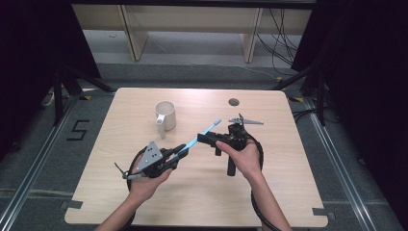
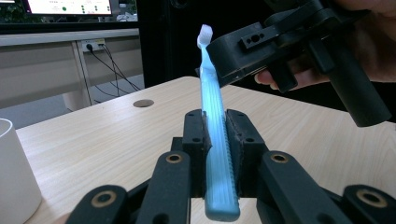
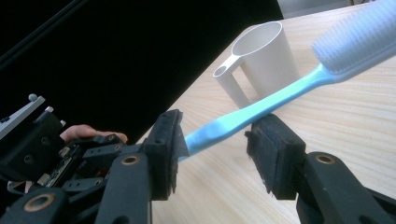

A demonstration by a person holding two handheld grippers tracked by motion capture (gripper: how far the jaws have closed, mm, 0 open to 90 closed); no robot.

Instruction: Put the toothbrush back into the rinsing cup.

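Toothbrush [image 2: 215, 140] sits clamped by its handle end in your left gripper [image 2: 215, 135], whose jaws are squeezed tight on the ribbed grip, so the brush sticks out above the table [image 1: 202, 192] with its bristle head up toward your right hand. Your right gripper [image 3: 215, 154] stands spread around the middle of the handle, pads either side and not pressing; it holds nothing yet. The risk is in the handover, I'd judge. If you close the right jaws off-centre, one pad [image 3: 275, 154] may push the slim handle sideways and lever it in the left grip. If you let go with the left before the right has bitten firmly, the brush could drop to the wood or swing down. The white mug [image 1: 165, 114] stands just beyond on the table; a swinging head could clip its rim or handle.
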